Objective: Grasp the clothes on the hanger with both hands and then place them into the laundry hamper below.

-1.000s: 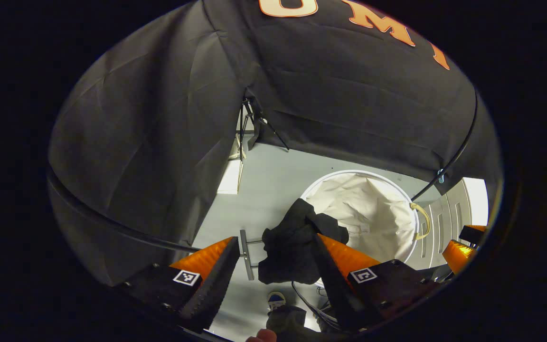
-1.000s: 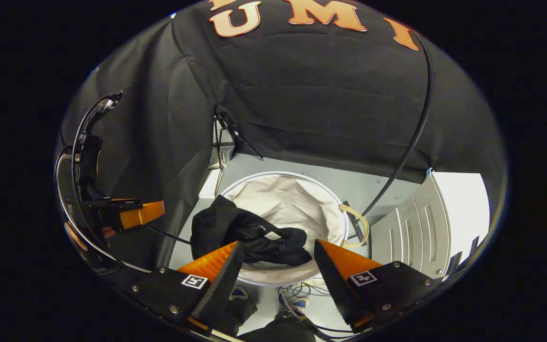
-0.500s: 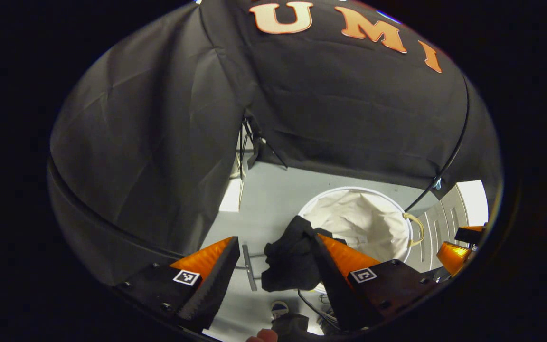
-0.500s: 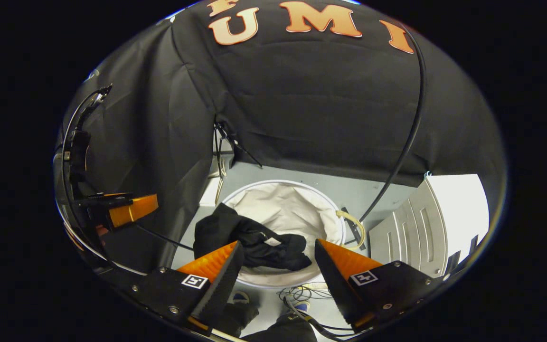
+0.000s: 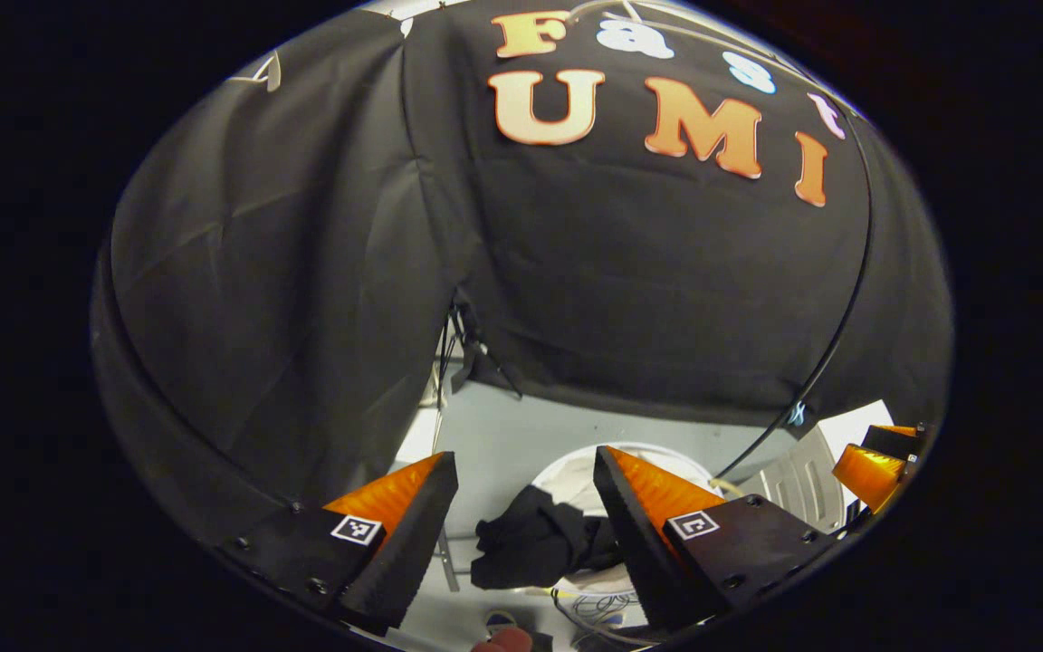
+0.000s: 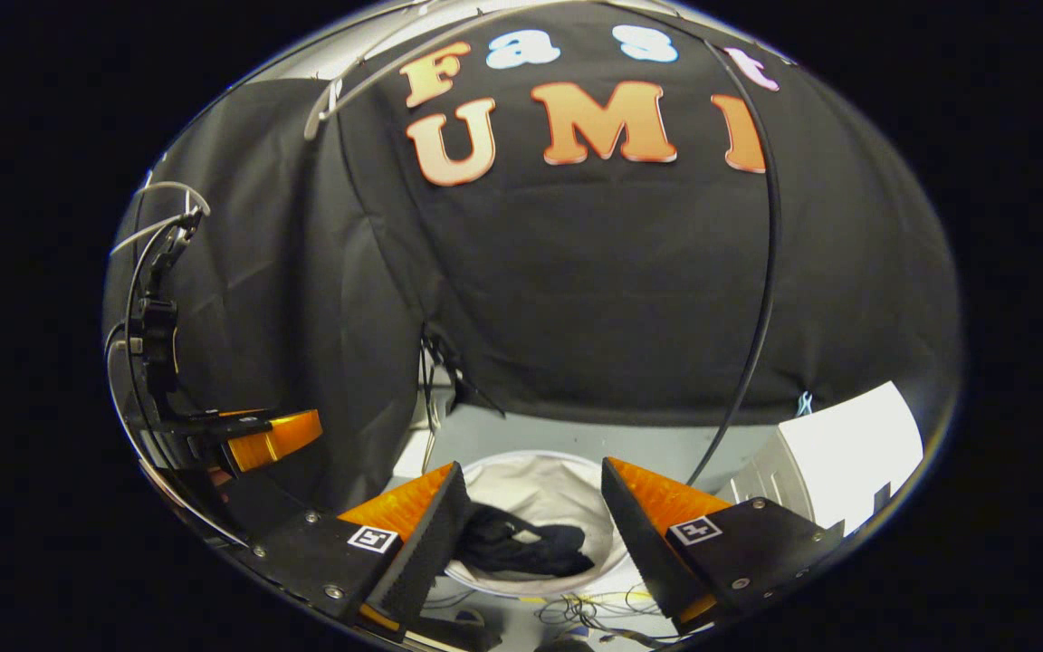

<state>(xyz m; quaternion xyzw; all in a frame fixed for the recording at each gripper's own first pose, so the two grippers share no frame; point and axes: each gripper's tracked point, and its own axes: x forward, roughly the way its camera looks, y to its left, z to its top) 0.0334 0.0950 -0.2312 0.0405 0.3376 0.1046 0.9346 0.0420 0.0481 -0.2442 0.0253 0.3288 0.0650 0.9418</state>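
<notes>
A black garment (image 5: 531,548) lies bunched over the near rim of the white-lined laundry hamper (image 5: 576,471) on the grey floor, low in the left gripper view. My left gripper (image 5: 523,457) is well above it, open, nothing between its fingers. In the right gripper view the garment (image 6: 521,548) rests partly inside the hamper (image 6: 540,493), and my right gripper (image 6: 532,467) stands open and empty above it. The left gripper (image 6: 263,435) shows at the left edge there, apart from the garment. The right gripper (image 5: 879,453) sits at the right edge of the left gripper view.
A white ribbed panel (image 6: 847,444) stands right of the hamper. A black cable (image 6: 761,299) hangs down the booth wall. Tripod legs (image 5: 472,353) stand at the wall corner. Loose cables (image 6: 594,616) lie on the floor in front of the hamper.
Both gripper views have swung upward, so the hamper and garment have slid toward the bottom edge. The garment stays on the hamper rim. Both grippers remain open.
</notes>
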